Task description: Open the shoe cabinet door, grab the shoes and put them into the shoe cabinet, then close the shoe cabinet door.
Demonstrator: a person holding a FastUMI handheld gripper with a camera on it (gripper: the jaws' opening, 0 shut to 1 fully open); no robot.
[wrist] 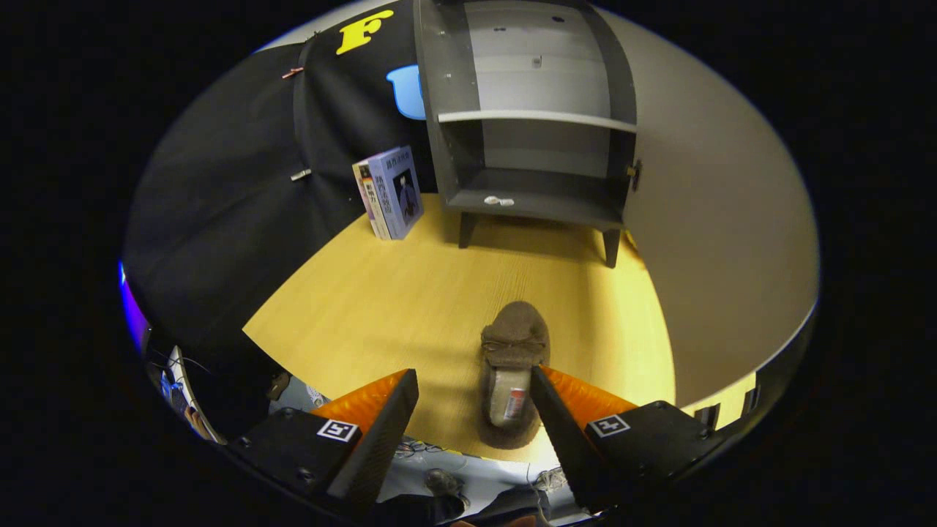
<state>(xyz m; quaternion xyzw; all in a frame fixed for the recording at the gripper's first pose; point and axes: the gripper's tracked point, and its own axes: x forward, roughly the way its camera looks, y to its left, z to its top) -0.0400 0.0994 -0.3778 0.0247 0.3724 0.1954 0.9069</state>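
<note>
One shoe (512, 369), heel half-hidden behind open tongs (474, 399).

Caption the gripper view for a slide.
Open gripper straddling a brown slipper on the wooden table, the open shoe cabinet beyond.

A brown slipper (514, 373) is framed between the spread tongs (474, 410) on a yellow wooden surface (381, 300); beyond, the grey shoe cabinet (533, 117) is seen open, books (389, 192) propped just beside it.
</note>
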